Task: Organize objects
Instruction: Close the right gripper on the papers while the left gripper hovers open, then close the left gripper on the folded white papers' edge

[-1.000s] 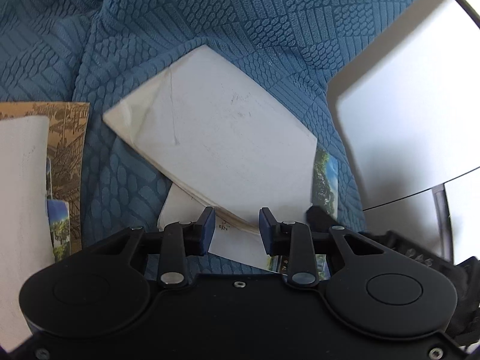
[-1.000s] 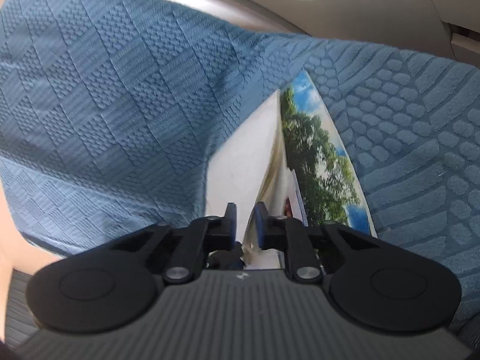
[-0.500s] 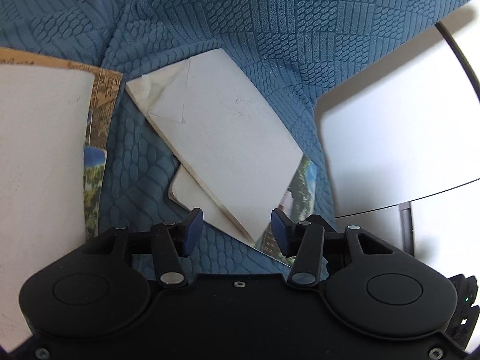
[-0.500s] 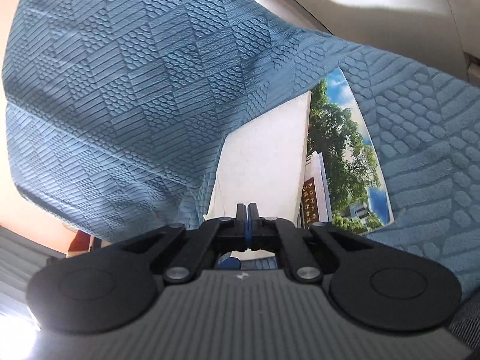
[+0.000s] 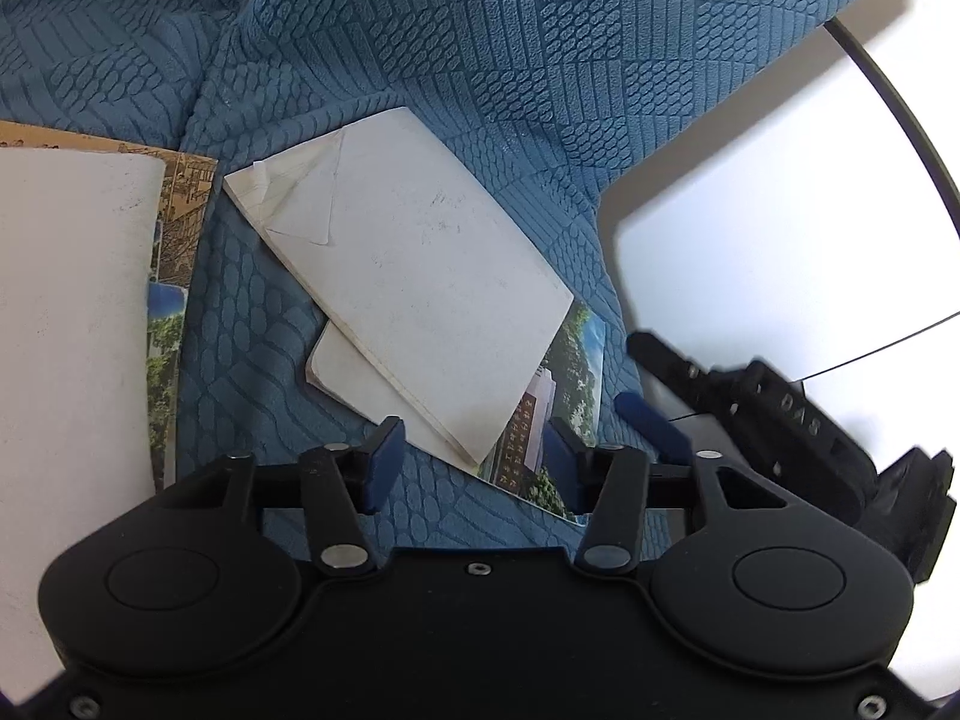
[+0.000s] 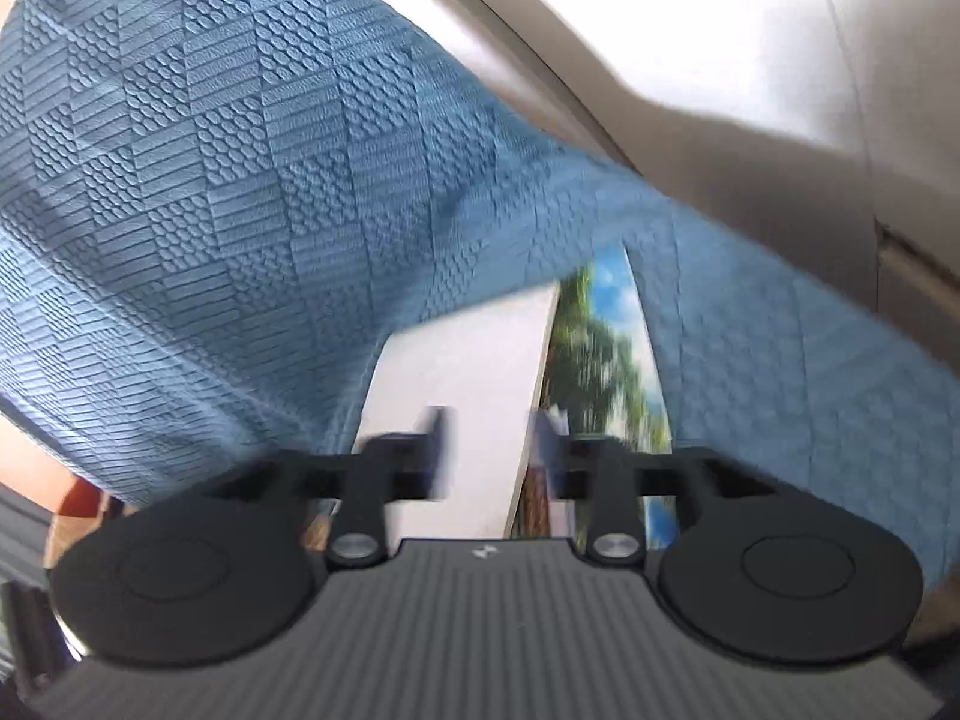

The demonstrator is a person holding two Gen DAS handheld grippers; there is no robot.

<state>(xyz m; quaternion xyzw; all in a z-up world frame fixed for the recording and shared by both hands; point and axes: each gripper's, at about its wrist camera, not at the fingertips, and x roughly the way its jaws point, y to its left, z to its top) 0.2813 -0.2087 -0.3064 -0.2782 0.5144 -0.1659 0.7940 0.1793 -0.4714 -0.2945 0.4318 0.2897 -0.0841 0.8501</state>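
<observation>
Your left gripper point(image 5: 471, 462) has its jaws apart, holding nothing. Your right gripper point(image 6: 489, 450) has just been opening; the white card point(image 5: 414, 282) sits between its jaws, untouched. At 12 o'clock from your left gripper that card lies on the blue cloth point(image 5: 480, 48), over a tree picture card point(image 5: 570, 384).

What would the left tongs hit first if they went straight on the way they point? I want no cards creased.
Probably the near corner of the white card stack, lying on the blue cloth just ahead of the open left tongs. The photo card under it lies close beside; depth is unclear.
</observation>
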